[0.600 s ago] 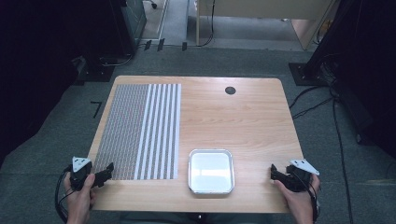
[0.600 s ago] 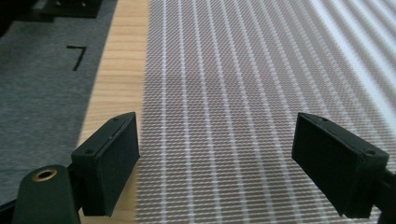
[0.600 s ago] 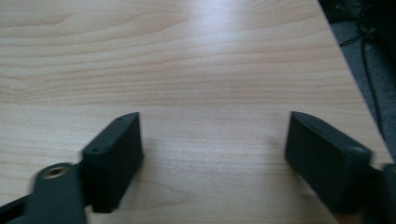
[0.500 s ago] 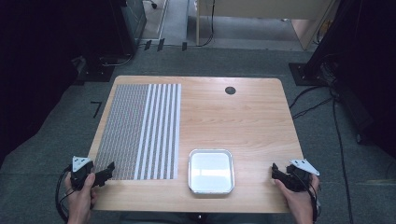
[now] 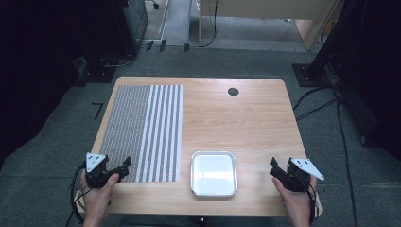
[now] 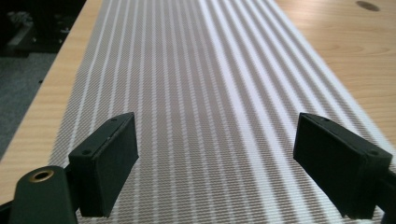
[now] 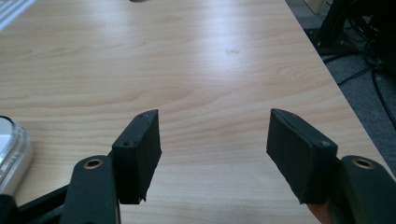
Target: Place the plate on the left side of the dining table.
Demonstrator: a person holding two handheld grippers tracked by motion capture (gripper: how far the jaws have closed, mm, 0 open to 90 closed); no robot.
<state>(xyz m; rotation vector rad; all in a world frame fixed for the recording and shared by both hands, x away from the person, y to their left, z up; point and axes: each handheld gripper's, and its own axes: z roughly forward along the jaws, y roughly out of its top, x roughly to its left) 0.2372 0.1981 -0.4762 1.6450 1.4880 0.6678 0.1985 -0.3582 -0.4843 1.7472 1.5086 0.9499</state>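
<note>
I hold both grippers at the near edge of the table point(image 5: 255, 118), my left gripper point(image 5: 124, 166) with jaws wide apart over the near end of the striped mat point(image 5: 142, 132), my right gripper point(image 5: 275, 168) likewise agape over bare wood, each empty. Between them sits an empty square metal tray point(image 5: 213, 173), squarely aligned with the table edge, no long axis. I judge nothing begun; the mat's length and stripes run near to far.

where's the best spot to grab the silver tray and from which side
Probably the raised rim of the silver tray on its right edge, one jaw inside and one outside. The tray lies flat and shallow, so only the rim gives purchase. The right claw, open, sits nearest that edge, with bare table between them.
</note>
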